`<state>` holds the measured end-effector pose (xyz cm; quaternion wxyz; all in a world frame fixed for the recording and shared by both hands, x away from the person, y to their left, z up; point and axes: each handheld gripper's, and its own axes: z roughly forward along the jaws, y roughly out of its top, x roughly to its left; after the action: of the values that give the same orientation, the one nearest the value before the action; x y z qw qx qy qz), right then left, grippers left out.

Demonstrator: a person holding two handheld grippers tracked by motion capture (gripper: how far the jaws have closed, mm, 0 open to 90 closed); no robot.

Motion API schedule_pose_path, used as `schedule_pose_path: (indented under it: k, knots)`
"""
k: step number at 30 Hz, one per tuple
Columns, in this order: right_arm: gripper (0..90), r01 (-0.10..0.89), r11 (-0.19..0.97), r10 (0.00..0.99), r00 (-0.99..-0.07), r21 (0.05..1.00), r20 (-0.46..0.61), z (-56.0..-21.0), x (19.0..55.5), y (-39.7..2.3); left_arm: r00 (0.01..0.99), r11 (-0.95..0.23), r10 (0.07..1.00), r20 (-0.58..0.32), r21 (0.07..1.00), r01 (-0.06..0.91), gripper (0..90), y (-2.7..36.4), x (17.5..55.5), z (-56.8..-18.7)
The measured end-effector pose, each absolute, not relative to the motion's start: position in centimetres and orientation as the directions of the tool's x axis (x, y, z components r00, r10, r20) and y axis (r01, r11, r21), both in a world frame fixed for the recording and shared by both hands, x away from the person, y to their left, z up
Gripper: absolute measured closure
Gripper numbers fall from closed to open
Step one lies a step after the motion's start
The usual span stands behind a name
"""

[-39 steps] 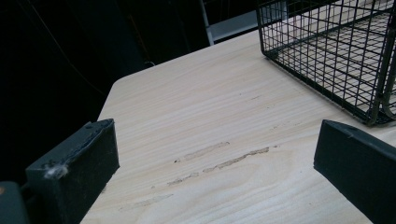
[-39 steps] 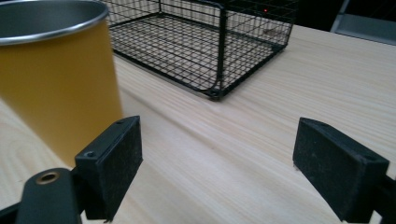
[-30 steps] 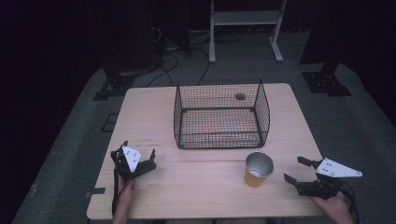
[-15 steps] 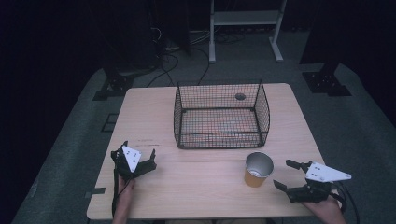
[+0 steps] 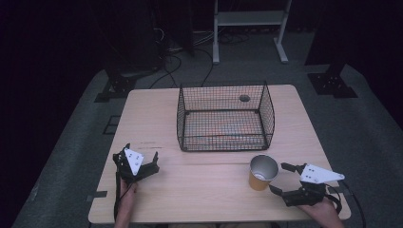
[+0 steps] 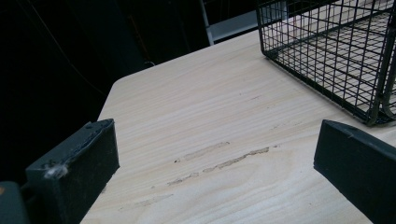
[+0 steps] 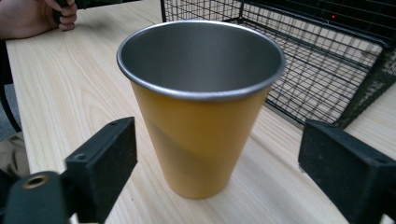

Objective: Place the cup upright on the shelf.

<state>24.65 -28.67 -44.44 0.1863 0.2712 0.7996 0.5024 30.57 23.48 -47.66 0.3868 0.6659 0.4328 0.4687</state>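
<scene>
Our right gripper (image 5: 285, 179), jaws just opened, sits apart from the upright cup (image 5: 263, 172) beside the wire basket (image 5: 224, 118); our left gripper (image 5: 142, 161) is open. An off-centre approach could tip the cup.

I saw a black wire basket (image 5: 224, 118) sitting on the far half of the pale wooden table (image 5: 157, 111), with a small round dark hole (image 5: 244, 98) in the tabletop behind it. Beyond the table I made out a white metal frame (image 5: 249, 19) and loose cables (image 5: 183, 57) on the grey floor.
</scene>
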Motion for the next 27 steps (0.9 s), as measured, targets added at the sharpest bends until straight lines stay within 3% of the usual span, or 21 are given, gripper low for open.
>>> schedule_pose_path:
  k: [27]
  knots:
    - [12.1, 0.213, 0.388, 0.599, -0.798, 0.897, -0.070, -44.2, 26.6, -24.8, 0.187, -0.324, 0.939, 0.287, 0.922, 0.213, 0.0, 23.5, 30.6, -47.6]
